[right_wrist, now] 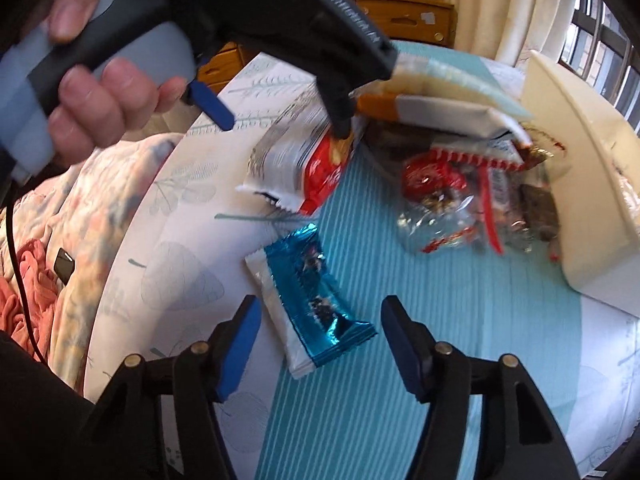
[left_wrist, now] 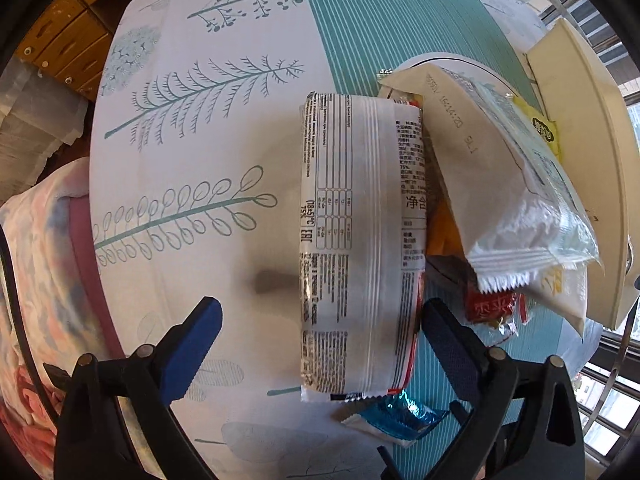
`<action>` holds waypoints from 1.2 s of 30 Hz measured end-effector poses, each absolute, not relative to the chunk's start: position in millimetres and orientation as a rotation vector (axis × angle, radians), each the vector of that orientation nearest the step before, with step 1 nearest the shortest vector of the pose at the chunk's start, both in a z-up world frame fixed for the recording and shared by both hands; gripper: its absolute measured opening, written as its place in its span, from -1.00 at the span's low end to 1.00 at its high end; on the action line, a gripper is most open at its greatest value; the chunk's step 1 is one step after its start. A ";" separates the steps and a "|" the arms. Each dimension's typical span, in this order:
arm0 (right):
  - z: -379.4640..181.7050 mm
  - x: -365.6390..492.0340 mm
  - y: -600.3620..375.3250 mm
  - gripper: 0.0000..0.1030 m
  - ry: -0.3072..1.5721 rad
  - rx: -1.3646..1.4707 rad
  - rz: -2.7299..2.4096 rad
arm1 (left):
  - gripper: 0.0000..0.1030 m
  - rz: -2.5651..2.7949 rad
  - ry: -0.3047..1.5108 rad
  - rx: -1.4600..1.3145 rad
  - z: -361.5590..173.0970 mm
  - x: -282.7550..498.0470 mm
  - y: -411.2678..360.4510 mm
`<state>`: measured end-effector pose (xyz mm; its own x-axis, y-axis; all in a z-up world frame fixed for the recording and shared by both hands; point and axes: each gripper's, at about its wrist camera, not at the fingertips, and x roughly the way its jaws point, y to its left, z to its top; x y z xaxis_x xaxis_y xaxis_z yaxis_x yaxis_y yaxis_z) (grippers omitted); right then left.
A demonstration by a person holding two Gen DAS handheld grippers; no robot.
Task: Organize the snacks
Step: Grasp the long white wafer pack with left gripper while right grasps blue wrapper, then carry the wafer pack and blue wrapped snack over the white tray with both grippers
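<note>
1. Left gripper (left_wrist: 320, 344): jaws wide apart, straddling the white printed snack pack (left_wrist: 356, 240) on the tabletop (left_wrist: 180, 140).
2. Right gripper (right_wrist: 320, 344): jaws half-spread around the blue foil snack bar (right_wrist: 312, 304), not yet pinching.
3. Step: picking up. Next: clamp both, lift.

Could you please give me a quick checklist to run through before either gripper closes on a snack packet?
1. Left gripper jaws apart: ok, open.
2. Long white packet sits between the left jaws: ok, it lies centred between the two pads, neither pad touching it.
3. Right gripper jaws apart: ok, open, nothing pressed.
4. Blue foil packet lined up for the right gripper: ok, its near end lies between the fingers.
5. Blue foil packet free of other snacks: cannot tell; in the left wrist view its far end seems tucked under the white packet's end.
6. Cream tray free to receive snacks: cannot tell, its inside is hidden.
</note>
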<state>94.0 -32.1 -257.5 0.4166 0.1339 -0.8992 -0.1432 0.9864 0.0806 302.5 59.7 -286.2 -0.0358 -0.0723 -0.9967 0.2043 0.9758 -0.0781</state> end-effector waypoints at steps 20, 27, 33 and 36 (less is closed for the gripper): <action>-263.5 111.8 -30.1 -0.40 1.182 -0.016 0.246 | 0.03 -0.260 1.643 -0.011 -314.3 326.4 32.4; -259.5 112.6 -30.2 -0.41 1.218 -0.001 0.242 | 0.02 -0.241 1.664 -0.018 -308.0 312.3 48.1; -242.5 111.0 -22.0 -0.41 1.200 -0.032 0.262 | 0.02 -0.205 1.708 -0.031 -307.2 304.7 61.9; -234.5 108.2 -18.0 -0.42 1.193 -0.041 0.279 | 0.02 -0.166 1.710 -0.049 -301.2 298.0 77.2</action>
